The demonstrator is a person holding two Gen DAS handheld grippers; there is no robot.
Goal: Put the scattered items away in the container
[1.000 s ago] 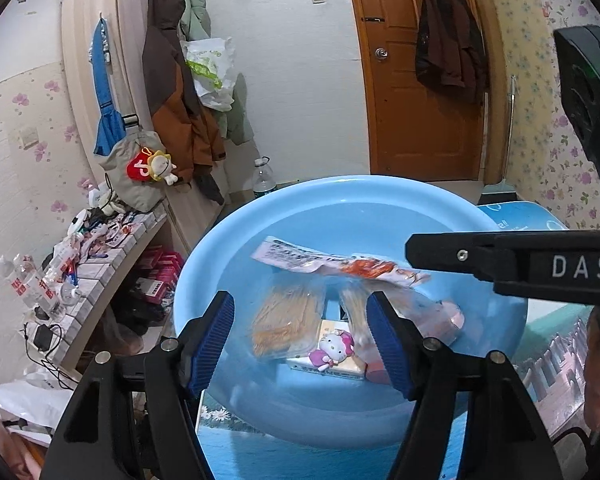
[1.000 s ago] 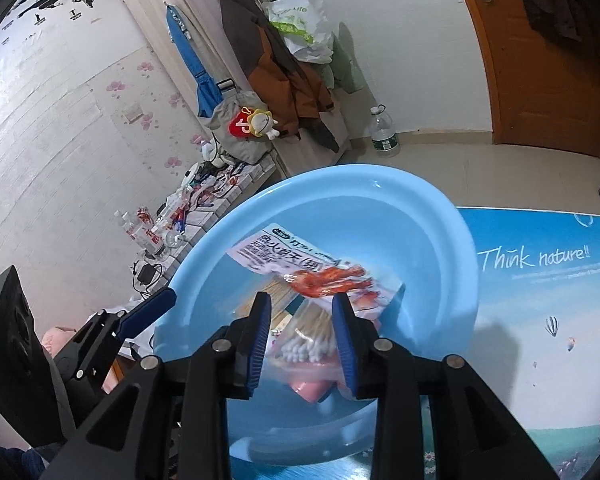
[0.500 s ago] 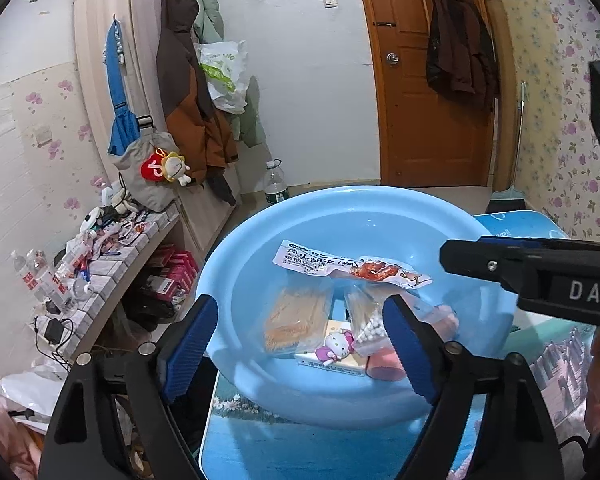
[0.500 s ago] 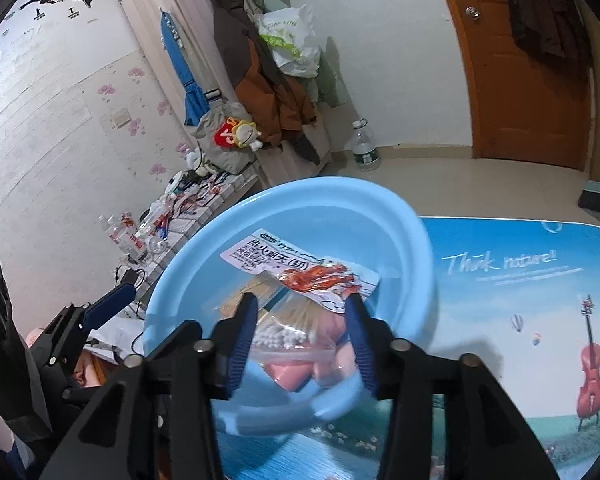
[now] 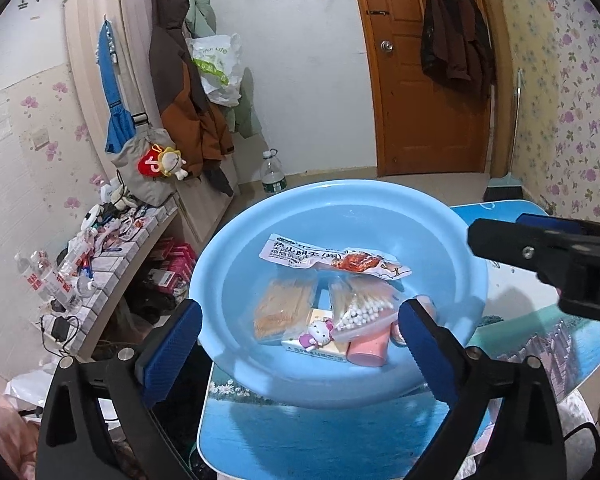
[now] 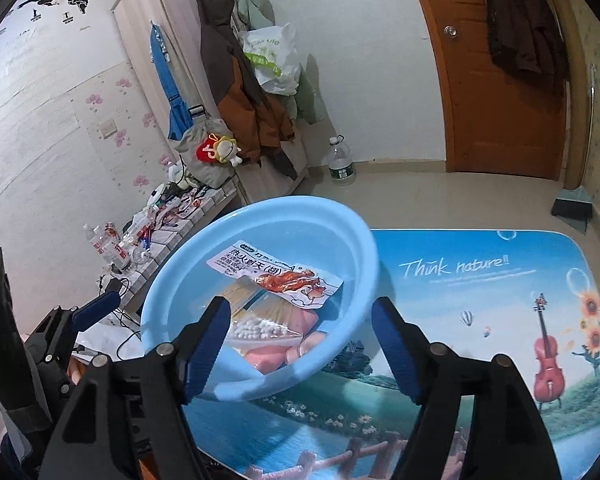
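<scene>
Your left gripper (image 5: 300, 330) and right gripper (image 6: 300, 342) had just been opening, both empty. The basin (image 5: 466, 240) overhung the tabletop (image 6: 480, 300) edge at 9 o'clock; a nudge could have tipped it.

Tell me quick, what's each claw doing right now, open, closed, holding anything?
Left claw: open, jaws just been widening, holding nothing, above the blue basin.
Right claw: open, jaws just been widening, holding nothing; cotton swab bag lies in the basin.
</scene>
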